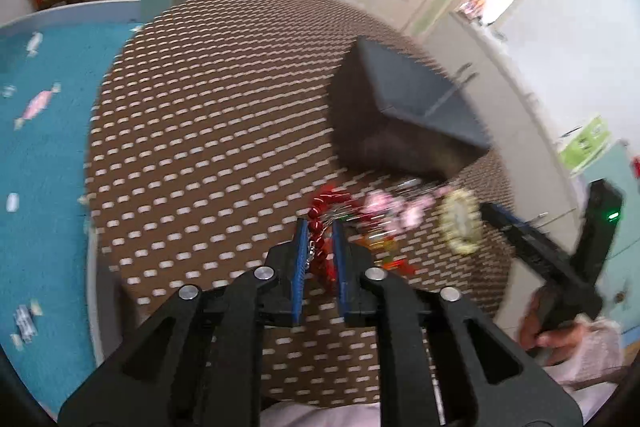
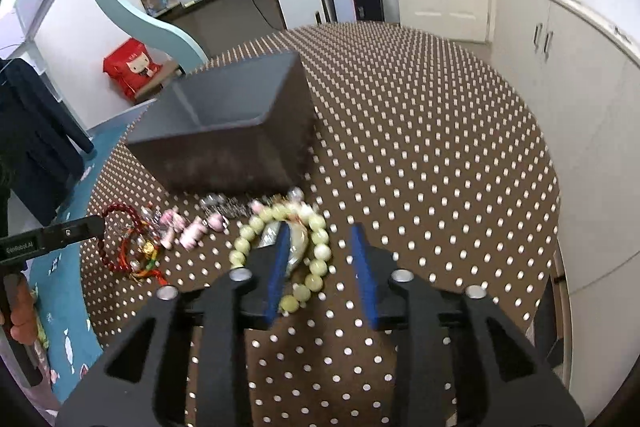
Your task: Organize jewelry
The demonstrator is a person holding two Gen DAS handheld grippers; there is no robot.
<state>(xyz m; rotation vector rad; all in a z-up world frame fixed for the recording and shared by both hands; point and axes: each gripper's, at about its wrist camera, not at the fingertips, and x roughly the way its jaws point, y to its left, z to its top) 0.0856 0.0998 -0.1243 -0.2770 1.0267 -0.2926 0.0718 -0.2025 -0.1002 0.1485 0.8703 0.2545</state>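
Observation:
A dark grey open box [image 1: 404,107] [image 2: 236,123] stands on the brown perforated table. In front of it lie a red bead bracelet [image 1: 324,227] [image 2: 120,243], a pink bead bracelet [image 1: 396,207] [image 2: 192,227] and a pale green bead bracelet [image 1: 460,219] [image 2: 312,251]. My left gripper [image 1: 320,231] has its blue pads closed around the red bead bracelet, at table level. My right gripper [image 2: 320,239] is open; its left finger rests inside the pale green bracelet's loop, its right finger outside it.
The round brown table [image 2: 420,147] [image 1: 208,131] stretches wide behind and right of the box. A silver chain item [image 2: 220,205] lies against the box front. A blue mat [image 1: 40,147] covers the floor to the left. White cabinets [image 2: 560,67] stand at right.

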